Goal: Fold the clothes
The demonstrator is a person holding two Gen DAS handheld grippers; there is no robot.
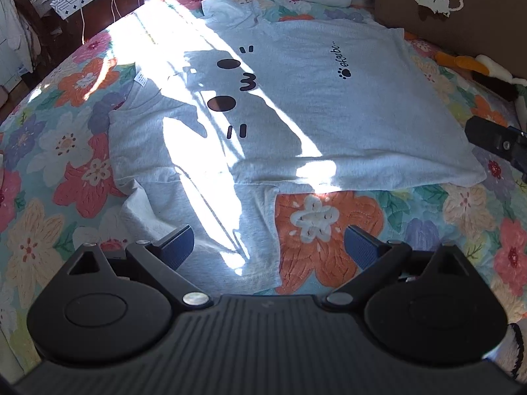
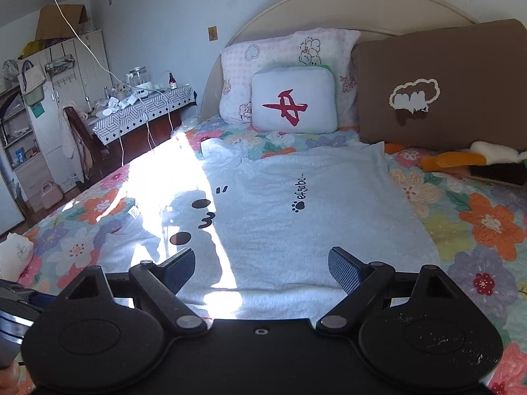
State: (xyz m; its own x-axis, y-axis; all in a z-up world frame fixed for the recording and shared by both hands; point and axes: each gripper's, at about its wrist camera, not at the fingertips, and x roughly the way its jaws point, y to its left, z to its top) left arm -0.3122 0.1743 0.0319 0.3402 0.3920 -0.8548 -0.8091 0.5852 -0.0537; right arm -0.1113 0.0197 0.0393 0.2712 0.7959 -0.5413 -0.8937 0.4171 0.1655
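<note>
Left wrist view: the grey shirt (image 1: 296, 108) lies spread flat across the middle of the frame on the floral quilt (image 1: 329, 230), printed face up, collar toward the left, hem toward the right, with a band of sunlight running over it. Its near sleeve (image 1: 210, 230) reaches down to lower centre, between the wide-open fingers of the left gripper (image 1: 268, 247), which hold nothing. At the right edge a dark part of the right gripper (image 1: 494, 141) shows beside the hem corner.

By my reading no fold is made yet; this is the approach to the first grasp. The next move calls for each gripper to come down on the near edge, the left at the sleeve, pinching cloth only and not the quilt beneath.

Right wrist view: the shirt fills the centre, running up toward the pillows (image 2: 293, 98) at the headboard. The right gripper (image 2: 260, 270) stands wide open and empty, low over the shirt's near edge in lower centre.

Containers: a cardboard box (image 2: 62, 19) sits on the cabinet at upper left, its flaps open; what it holds cannot be told. A jar (image 2: 138, 75) on the side table is too small to judge.
</note>
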